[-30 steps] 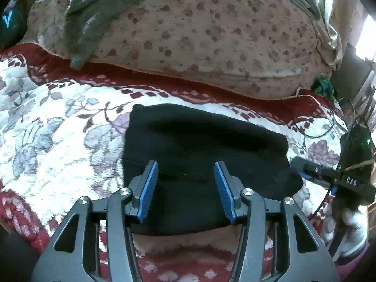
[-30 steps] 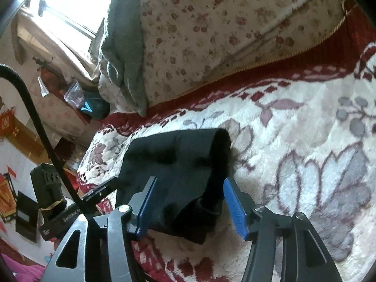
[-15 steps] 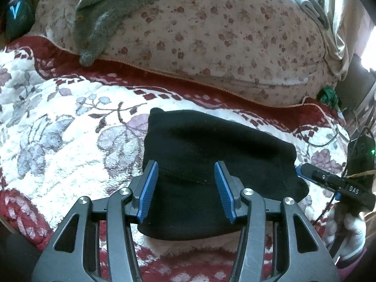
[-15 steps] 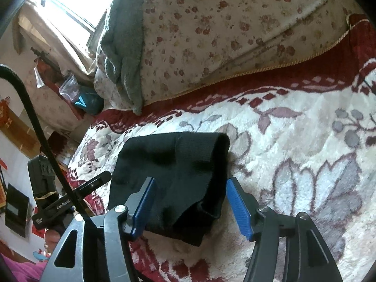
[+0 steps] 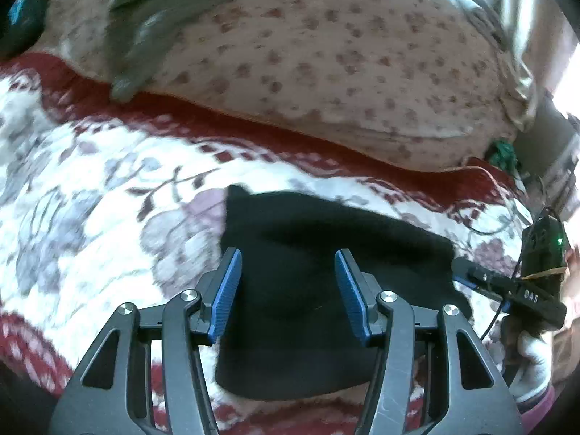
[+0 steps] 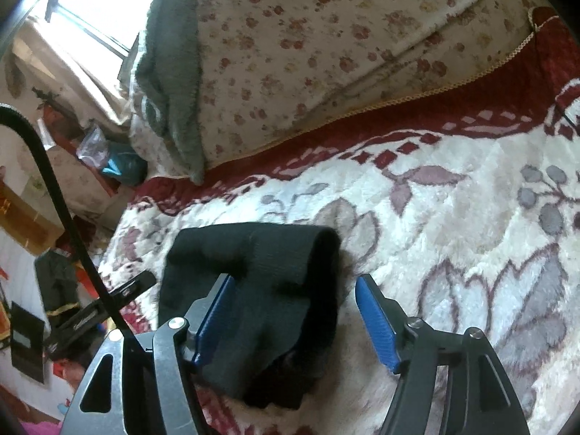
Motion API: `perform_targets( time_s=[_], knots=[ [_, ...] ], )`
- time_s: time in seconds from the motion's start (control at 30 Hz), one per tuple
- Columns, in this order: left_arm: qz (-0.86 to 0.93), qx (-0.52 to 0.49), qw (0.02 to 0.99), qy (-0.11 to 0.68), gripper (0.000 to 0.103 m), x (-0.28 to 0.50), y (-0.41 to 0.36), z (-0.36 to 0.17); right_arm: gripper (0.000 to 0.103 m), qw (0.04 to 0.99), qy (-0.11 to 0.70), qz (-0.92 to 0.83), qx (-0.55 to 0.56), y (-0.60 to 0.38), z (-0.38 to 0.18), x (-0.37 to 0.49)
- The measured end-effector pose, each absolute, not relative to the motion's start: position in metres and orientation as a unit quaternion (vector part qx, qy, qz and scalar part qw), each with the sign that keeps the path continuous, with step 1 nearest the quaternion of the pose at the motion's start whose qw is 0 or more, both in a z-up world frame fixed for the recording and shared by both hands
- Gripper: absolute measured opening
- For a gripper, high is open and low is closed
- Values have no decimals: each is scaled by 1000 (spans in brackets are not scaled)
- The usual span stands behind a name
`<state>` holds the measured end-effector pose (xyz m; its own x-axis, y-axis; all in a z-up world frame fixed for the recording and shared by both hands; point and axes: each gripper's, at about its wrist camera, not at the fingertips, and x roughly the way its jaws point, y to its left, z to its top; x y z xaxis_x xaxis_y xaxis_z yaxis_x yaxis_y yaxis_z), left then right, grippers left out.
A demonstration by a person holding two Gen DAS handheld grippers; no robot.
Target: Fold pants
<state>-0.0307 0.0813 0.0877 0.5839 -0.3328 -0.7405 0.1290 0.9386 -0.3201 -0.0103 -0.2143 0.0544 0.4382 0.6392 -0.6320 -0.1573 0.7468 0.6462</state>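
The folded black pants lay on the floral blanket, at twelve o'clock from the left gripper, long axis running nine to three. Both grippers were spread, grasping nothing. The right gripper straddled the bundle's thick end, seemingly nearer.

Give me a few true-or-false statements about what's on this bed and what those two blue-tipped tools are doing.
1. The black pants lie in a folded bundle on the floral blanket. True.
2. The left gripper is clamped shut on the pants. False: its fingers stand open.
3. The right gripper is open. True.
4. The pants are white. False: black.
5. A grey towel drapes over the floral quilt. True.
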Motion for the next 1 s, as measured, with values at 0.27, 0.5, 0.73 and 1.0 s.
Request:
perform_targets(
  time_s=[0.27,0.5,0.73,1.0],
  knots=[
    [-218,-42,868,443,53,-8,37,96,68,793,483,269,254,-216,66,-43],
    [-253,23,866,431,53,13,15,95,65,761,504,282,296,-210,46,-51],
    [-286,85,851,432,53,28,-8,82,37,789,464,305,263,-196,47,-52],
    [-315,129,824,453,53,45,-22,64,32,792,457,320,246,-199,43,-52]
  ],
)
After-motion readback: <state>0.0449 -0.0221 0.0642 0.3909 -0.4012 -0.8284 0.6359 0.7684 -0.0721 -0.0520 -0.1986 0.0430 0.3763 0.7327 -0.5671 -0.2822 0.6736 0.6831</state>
